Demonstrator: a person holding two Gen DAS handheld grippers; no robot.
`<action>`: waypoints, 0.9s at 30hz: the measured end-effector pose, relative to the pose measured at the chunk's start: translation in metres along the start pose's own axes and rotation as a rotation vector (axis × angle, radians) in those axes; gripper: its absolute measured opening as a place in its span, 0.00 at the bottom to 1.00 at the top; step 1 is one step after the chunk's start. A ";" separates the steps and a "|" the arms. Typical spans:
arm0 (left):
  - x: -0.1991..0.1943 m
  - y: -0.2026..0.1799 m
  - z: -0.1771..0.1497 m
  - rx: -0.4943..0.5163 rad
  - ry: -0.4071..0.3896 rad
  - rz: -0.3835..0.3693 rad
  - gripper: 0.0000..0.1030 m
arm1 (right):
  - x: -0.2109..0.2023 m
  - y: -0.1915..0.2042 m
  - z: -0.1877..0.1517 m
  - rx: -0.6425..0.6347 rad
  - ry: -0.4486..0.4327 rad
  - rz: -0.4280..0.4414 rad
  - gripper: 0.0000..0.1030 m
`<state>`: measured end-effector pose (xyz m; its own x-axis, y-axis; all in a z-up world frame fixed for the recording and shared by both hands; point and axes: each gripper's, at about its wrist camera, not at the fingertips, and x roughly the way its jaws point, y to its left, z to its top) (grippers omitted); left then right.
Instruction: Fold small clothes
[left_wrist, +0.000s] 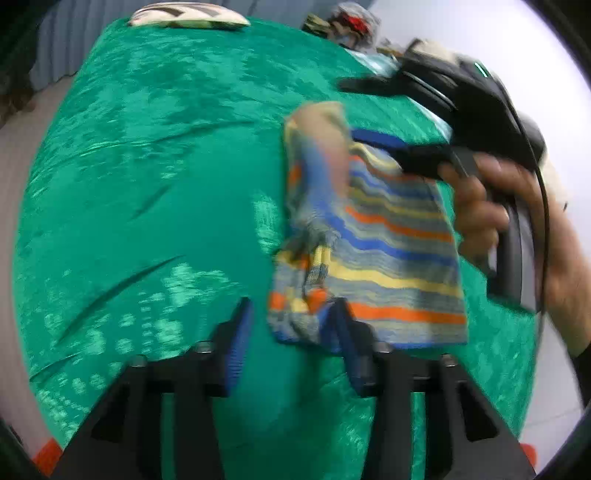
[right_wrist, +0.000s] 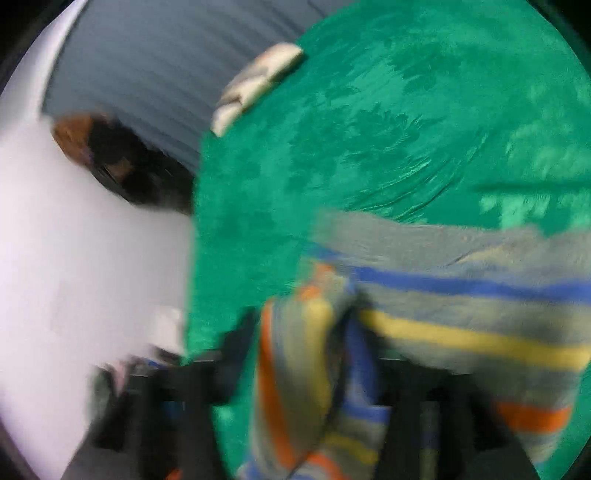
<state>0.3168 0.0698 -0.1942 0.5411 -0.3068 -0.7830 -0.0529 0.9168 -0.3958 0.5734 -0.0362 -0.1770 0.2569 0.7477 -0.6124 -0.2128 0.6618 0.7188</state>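
A small striped garment (left_wrist: 384, 243) in grey, blue, yellow and orange lies partly folded on the green cloth (left_wrist: 155, 177). My left gripper (left_wrist: 291, 332) is open at the garment's near left corner, its right finger against the fabric. The right gripper (left_wrist: 406, 158), held in a hand, reaches over the garment's far edge. In the blurred right wrist view the garment (right_wrist: 443, 332) drapes over and between the right gripper's fingers (right_wrist: 303, 350), which stand apart.
A folded white patterned garment (left_wrist: 188, 16) lies at the far edge of the green cloth, also seen in the right wrist view (right_wrist: 258, 83). A pile of mixed clothes (left_wrist: 347, 22) sits at the far right corner. The floor (right_wrist: 74, 258) lies beyond the cloth's edge.
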 end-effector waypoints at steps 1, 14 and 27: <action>-0.007 0.005 0.000 0.016 -0.009 0.006 0.46 | -0.008 -0.001 -0.002 0.013 -0.030 0.022 0.59; 0.034 -0.026 0.008 0.243 0.102 -0.040 0.07 | -0.082 -0.006 -0.156 -0.507 0.114 -0.327 0.29; 0.065 -0.034 0.135 0.297 0.040 -0.073 0.37 | -0.097 -0.026 -0.036 -0.392 -0.046 -0.364 0.29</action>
<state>0.4672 0.0530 -0.1664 0.5008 -0.3788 -0.7783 0.2358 0.9249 -0.2984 0.5200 -0.1240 -0.1480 0.4189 0.4689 -0.7776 -0.4365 0.8549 0.2804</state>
